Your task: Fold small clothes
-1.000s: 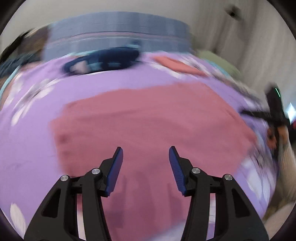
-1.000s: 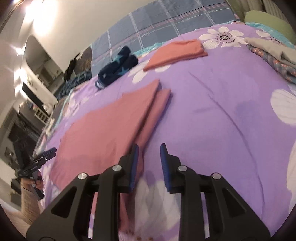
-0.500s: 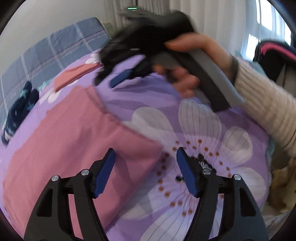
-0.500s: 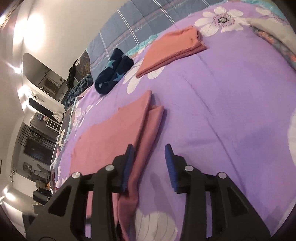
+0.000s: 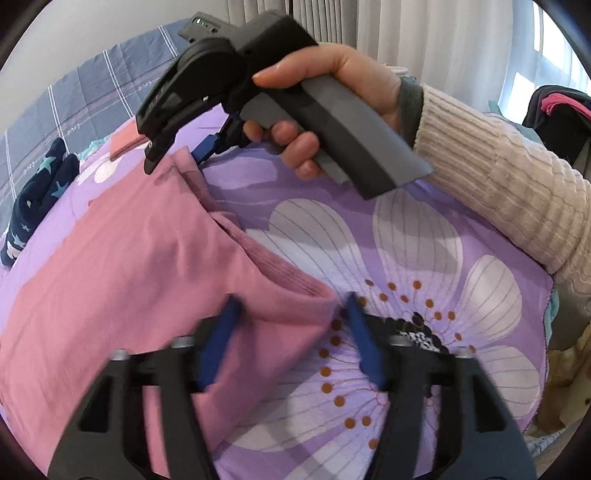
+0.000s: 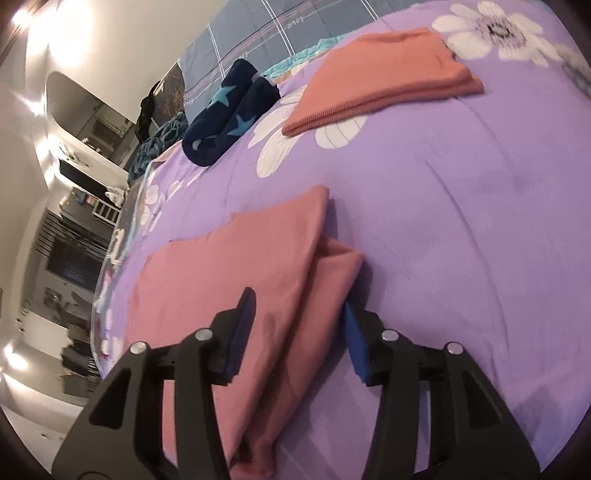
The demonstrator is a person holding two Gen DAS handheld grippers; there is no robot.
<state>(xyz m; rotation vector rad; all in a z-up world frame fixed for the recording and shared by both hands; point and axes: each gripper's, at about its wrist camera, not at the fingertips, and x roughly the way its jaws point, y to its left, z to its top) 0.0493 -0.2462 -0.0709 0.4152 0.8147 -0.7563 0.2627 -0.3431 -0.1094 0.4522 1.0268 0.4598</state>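
A pink garment [image 5: 140, 266] lies partly folded on the purple flowered bedspread [image 5: 406, 229]. My left gripper [image 5: 291, 332] hangs over its near right corner. The jaws are closing, blurred, with that corner between them and the pads clear of the cloth. A hand in a cream sleeve holds my right gripper [image 5: 177, 158] at the garment's far corner. In the right wrist view the right gripper [image 6: 299, 317] straddles the doubled edge of the pink garment [image 6: 236, 266]. Its jaws are opening around the cloth without clamping it.
A folded orange garment [image 6: 384, 81] and a navy star-patterned bundle [image 6: 229, 118] lie farther up the bed, before a blue plaid cover [image 6: 258, 33]. Curtains [image 5: 424, 40] hang behind the hand. The bed's edge drops off at the right [image 5: 550, 332].
My left gripper swung from the middle of the pink garment to its right corner, widened, then began to narrow. The right gripper slid forward along the folded edge and its jaws spread.
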